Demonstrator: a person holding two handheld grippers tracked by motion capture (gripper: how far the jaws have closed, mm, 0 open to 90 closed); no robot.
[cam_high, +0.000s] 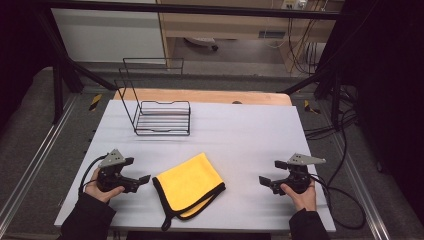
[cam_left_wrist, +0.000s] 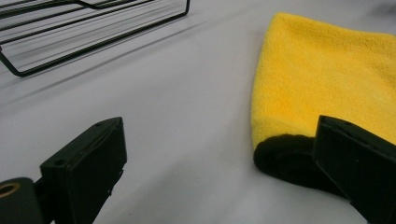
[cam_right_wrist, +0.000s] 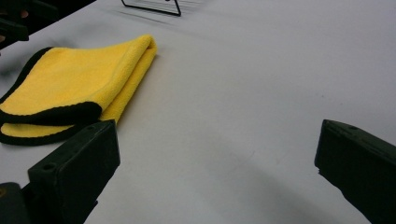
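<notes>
Yellow cloth (cam_high: 189, 184) folded, black trim, flat on bench (cam_high: 240, 130), near middle. Left tool (cam_high: 136, 173), right tool (cam_high: 273, 171) both wide, empty.

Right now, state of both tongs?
Left tongs: open, holding nothing, beside the yellow cloth.
Right tongs: open, holding nothing, over bare table.

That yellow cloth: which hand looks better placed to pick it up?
Probably the left. The left gripper sits right beside the yellow cloth, jaws open toward its corner; the right gripper is farther off.
</notes>
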